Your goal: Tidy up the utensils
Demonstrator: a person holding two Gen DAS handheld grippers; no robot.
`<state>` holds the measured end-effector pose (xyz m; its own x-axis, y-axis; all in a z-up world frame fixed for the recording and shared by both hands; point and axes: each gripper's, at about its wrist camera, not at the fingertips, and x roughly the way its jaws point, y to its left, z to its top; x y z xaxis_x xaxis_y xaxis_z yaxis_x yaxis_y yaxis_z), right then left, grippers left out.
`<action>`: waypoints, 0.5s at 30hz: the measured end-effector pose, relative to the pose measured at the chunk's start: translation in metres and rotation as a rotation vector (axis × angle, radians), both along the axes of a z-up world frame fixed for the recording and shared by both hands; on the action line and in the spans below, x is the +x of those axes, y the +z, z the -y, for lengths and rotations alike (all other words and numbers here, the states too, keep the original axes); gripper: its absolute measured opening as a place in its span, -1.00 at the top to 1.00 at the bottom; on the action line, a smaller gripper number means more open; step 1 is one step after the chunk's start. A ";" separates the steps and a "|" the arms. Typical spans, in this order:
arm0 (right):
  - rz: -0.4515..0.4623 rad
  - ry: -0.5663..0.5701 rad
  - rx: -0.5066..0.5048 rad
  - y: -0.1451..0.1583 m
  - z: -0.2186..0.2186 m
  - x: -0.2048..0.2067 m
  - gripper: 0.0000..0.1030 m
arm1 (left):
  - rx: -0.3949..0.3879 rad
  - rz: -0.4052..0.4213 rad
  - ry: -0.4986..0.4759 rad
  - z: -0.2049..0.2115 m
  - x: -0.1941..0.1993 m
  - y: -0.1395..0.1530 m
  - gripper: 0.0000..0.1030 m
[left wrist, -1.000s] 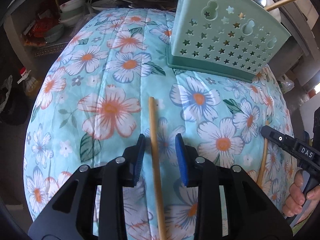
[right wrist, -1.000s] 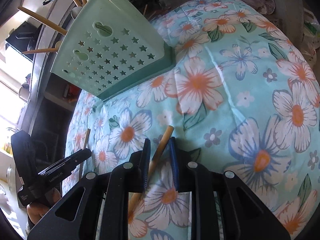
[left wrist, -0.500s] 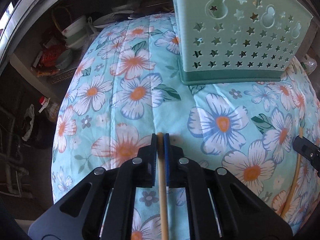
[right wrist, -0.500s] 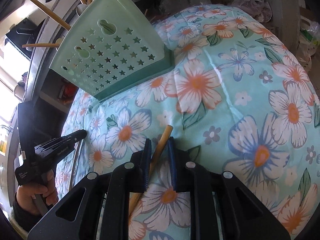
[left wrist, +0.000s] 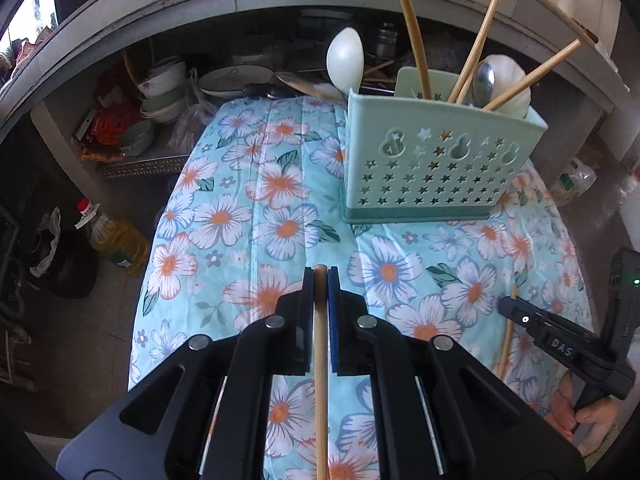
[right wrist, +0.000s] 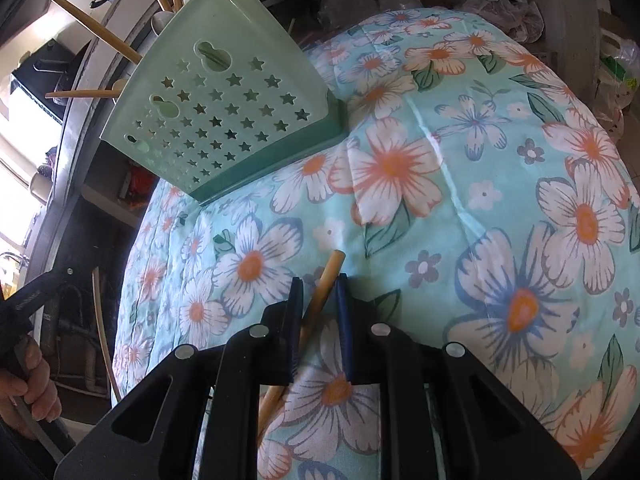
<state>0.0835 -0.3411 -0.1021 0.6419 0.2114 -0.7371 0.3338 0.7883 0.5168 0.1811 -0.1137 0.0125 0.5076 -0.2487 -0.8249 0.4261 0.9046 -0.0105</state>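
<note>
The left hand-held gripper (left wrist: 321, 276), which a second ago stood wide around a chopstick lying on the cloth, has just been closing and is now clenched on that chopstick (left wrist: 320, 360), which runs straight back between its pads. It also sits higher than before: the green utensil holder (left wrist: 436, 168), earlier cut off at the top of the left wrist view, now shows whole, with its contents. The right hand-held gripper (right wrist: 319, 280) has hardly shifted and grips a second chopstick (right wrist: 320, 292) at a slant, the tip poking out ahead of its pads toward the holder.

In the holder stand several wooden chopsticks (left wrist: 412, 36), a metal spoon (left wrist: 483, 80) and a white ladle (left wrist: 345, 60). Nothing lies on the cloth between either gripper and the holder.

The counter is covered by a teal floral cloth (left wrist: 280, 200); the holder stands at its far end. Behind the holder a shelf holds stacked bowls (left wrist: 160, 96) and plates (left wrist: 236, 80). Left of the holder, down on the floor, stands a bottle of yellow oil (left wrist: 116, 240).
</note>
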 end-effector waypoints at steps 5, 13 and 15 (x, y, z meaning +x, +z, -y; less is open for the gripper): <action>-0.003 -0.005 0.002 0.000 0.000 0.001 0.68 | -0.056 0.022 0.000 -0.010 -0.014 0.023 0.90; -0.005 -0.010 0.008 0.000 0.000 0.001 0.69 | -0.106 0.040 0.002 -0.024 -0.020 0.036 0.90; -0.006 -0.011 0.009 0.000 0.001 0.001 0.69 | -0.123 0.046 -0.006 -0.025 -0.023 0.041 0.90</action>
<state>0.0841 -0.3419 -0.1018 0.6397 0.2113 -0.7390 0.3457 0.7796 0.5222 0.1584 -0.0885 0.0538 0.5421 -0.3498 -0.7640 0.4341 0.8951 -0.1019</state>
